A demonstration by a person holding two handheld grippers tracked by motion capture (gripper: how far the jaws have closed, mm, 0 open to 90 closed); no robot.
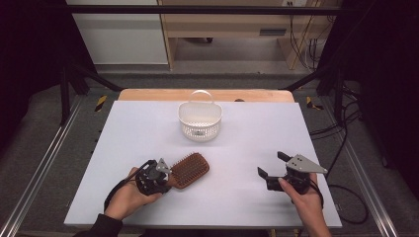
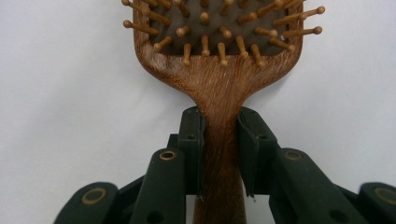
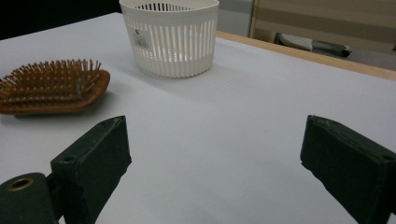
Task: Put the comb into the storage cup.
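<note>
A wooden hairbrush (image 1: 190,169) lies bristles-up on the white table (image 1: 148,128), left of centre near the front. My left gripper (image 1: 165,178) is shut on the brush handle (image 2: 220,140), one black jaw pressed to each side of it. The brush head (image 3: 51,86) also appears at the left of the right gripper view. A white slotted basket (image 1: 199,120) with a clear loop handle stands at the back centre, and it appears again as the basket (image 3: 170,37) ahead of the right jaws. My right gripper (image 1: 273,166) hovers open at the front right, holding nothing.
The table's wooden far edge (image 1: 207,94) runs behind the basket. Black frame legs (image 1: 74,79) stand at the back corners, cables (image 1: 341,148) trail off the right side. Bare tabletop (image 1: 237,163) lies between the two grippers.
</note>
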